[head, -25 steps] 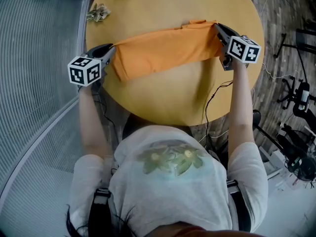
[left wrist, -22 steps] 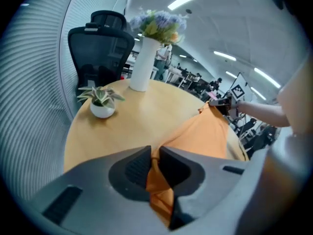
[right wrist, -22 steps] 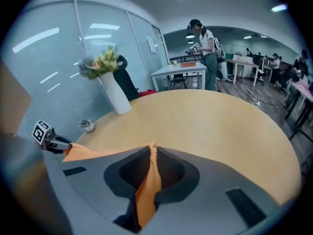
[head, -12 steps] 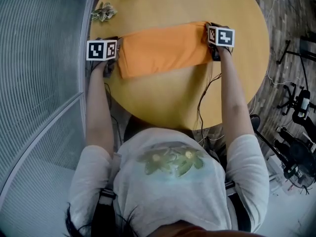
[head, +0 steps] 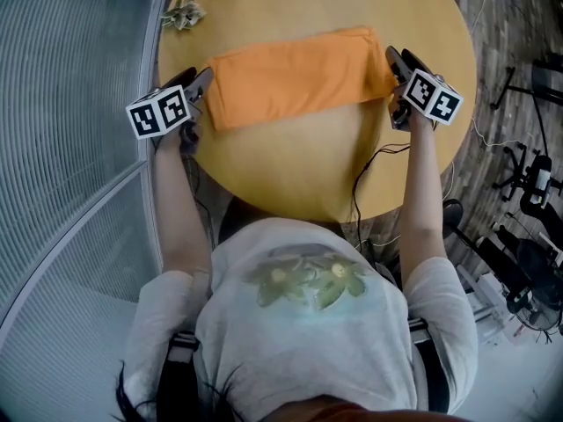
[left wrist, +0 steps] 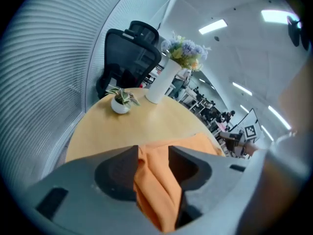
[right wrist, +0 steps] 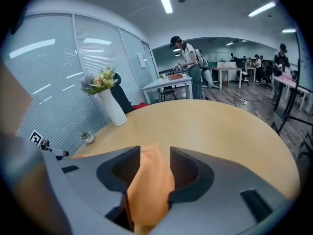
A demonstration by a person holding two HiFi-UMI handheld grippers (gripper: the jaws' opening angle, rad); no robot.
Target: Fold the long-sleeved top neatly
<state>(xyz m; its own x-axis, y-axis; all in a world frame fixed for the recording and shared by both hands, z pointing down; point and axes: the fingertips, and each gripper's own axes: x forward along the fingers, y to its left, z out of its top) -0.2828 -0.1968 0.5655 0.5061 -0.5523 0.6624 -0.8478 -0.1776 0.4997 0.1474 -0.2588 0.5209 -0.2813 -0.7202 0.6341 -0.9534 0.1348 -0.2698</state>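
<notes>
The orange long-sleeved top [head: 295,77] lies folded into a long flat band across the round wooden table [head: 299,170]. My left gripper [head: 204,82] is at the band's left end and my right gripper [head: 393,60] at its right end. Both pairs of jaws have just been opening. In the left gripper view a loose fold of the top [left wrist: 156,185] still lies between the left gripper's [left wrist: 153,151] parted jaws. In the right gripper view the top's end [right wrist: 149,180] sits loosely between the right gripper's [right wrist: 155,153] jaws, with a gap beside it.
A small potted plant [head: 182,13] stands at the table's far left edge, and a white vase of flowers [left wrist: 164,80] behind it. A black office chair [left wrist: 129,53] stands beyond the table. A glass wall with blinds runs along the left; cables and stands crowd the floor at right.
The top was stretched between both shut grippers, then carried away from me and laid down. Both jaws have parted and both grippers have drawn back a little toward me.
</notes>
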